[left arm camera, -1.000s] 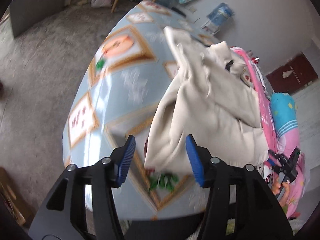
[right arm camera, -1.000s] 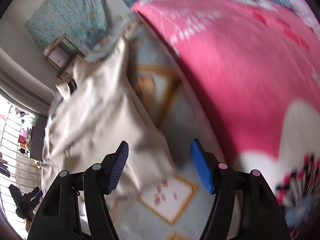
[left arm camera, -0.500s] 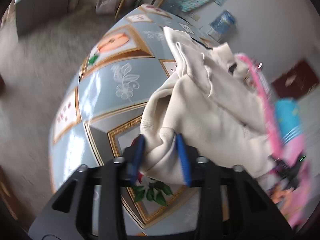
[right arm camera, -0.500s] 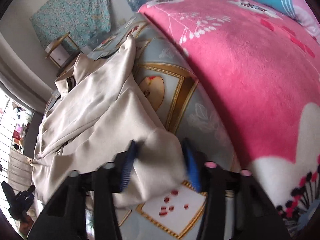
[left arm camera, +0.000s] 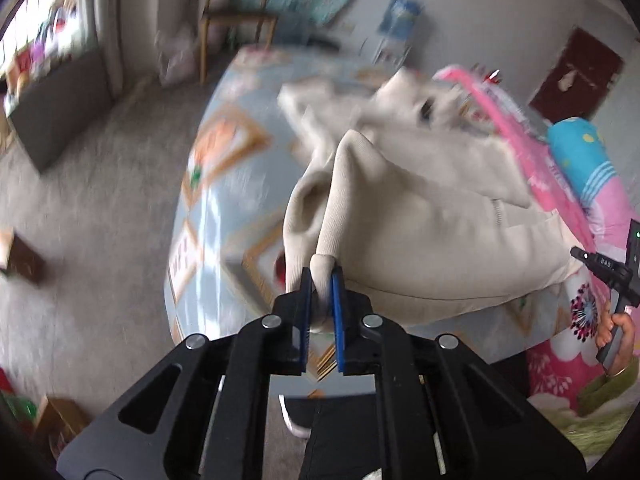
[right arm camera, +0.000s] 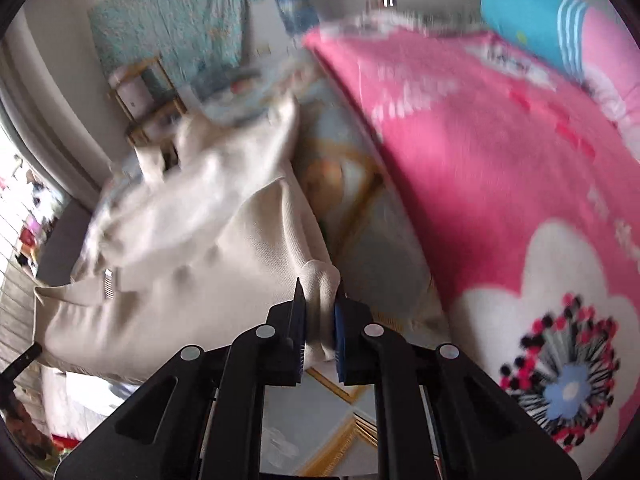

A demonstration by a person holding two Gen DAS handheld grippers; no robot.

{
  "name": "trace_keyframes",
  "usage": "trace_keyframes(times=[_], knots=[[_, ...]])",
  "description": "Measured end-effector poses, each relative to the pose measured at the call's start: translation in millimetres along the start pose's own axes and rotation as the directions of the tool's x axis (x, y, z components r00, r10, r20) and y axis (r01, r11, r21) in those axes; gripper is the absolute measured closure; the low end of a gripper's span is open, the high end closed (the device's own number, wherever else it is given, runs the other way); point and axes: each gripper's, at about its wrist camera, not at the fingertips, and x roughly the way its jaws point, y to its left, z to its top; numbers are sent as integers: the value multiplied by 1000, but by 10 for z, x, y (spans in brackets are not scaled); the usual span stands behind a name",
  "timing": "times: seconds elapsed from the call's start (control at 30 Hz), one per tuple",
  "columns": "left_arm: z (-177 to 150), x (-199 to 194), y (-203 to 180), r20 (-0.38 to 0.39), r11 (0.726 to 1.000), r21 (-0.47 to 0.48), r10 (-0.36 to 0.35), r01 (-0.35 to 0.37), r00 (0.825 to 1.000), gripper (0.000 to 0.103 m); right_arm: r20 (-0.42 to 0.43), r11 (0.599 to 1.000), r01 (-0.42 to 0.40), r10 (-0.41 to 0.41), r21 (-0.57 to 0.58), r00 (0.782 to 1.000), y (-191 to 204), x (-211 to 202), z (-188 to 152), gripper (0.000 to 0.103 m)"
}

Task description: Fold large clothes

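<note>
Cloth sits bunched between both sets of blue pads now: our left gripper (left arm camera: 321,294) and right gripper (right arm camera: 320,312), wide open a second ago, are closing onto the near hem corners of the cream garment (left arm camera: 420,216). We've begun lifting, so the hem rises off the patterned bedsheet (left arm camera: 216,200) just ahead of the fingers. Beyond, the garment's far end still lies rumpled beside the pink blanket (right arm camera: 500,160). We judge the first fold is starting.

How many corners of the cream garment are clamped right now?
2. The left gripper is closing on a bunched corner of the cream garment nearest the floor side of the bed; the right gripper is closing on the corner beside the pink blanket.
</note>
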Motion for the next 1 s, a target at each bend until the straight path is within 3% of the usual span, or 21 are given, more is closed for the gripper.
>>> trace_keyframes(times=[0.07, 0.1, 0.17, 0.23, 0.33, 0.4, 0.5, 0.57, 0.63, 0.7, 0.77, 0.87, 0.9, 0.97, 1.0], knots=[[-86, 283, 162, -64, 999, -24, 29, -30, 998, 83, -55, 1000, 30, -29, 7, 998, -61, 217, -55, 83], [-112, 325, 236, -66, 999, -44, 23, -26, 998, 78, -74, 999, 34, -33, 8, 997, -85, 277, -58, 82], [-77, 264, 281, -33, 998, -60, 27, -29, 999, 68, -63, 999, 30, -28, 22, 998, -114, 240, -22, 68], [-12, 156, 268, 19, 996, -46, 77, -76, 997, 68, -6, 997, 77, -77, 7, 997, -107, 84, 41, 56], [103, 48, 246, 72, 990, -24, 143, -142, 987, 69, 47, 997, 73, -73, 8, 996, -58, -80, 132, 54], [159, 11, 173, 89, 993, -16, 115, -114, 989, 69, 51, 999, 37, -37, 0, 998, 30, -105, 170, 52], [235, 76, -169, 61, 998, 63, 18, -22, 998, 65, 11, 996, -71, 72, -59, 997, 359, -78, 165, 39], [231, 183, -426, 27, 992, 122, -33, 30, 999, 55, -49, 981, -166, 161, -105, 986, 655, 21, 125, 39], [211, 342, -702, -17, 981, 175, -80, 82, 997, 52, -141, 952, -270, 250, -143, 958, 985, 182, 34, 39], [167, 524, -925, -68, 970, 221, -85, 98, 994, 52, -208, 933, -310, 271, -184, 940, 1236, 313, -66, 39], [99, 702, -1134, -94, 958, 276, -49, 74, 994, 52, -254, 929, -278, 215, -246, 943, 1481, 457, -195, 39], [3, 799, -1275, -75, 944, 327, -9, 34, 997, 53, -268, 915, -238, 151, -327, 951, 1677, 596, -310, 41], [-20, 818, -1281, -63, 943, 331, -3, 24, 998, 53, -270, 911, -232, 141, -341, 953, 1701, 622, -339, 48], [-37, 824, -1287, -32, 938, 347, 24, -11, 999, 71, -284, 909, -239, 143, -341, 948, 1712, 698, -345, 79], [-40, 827, -1296, -18, 931, 364, 43, -33, 999, 78, -285, 910, -234, 136, -343, 949, 1702, 718, -359, 84]])
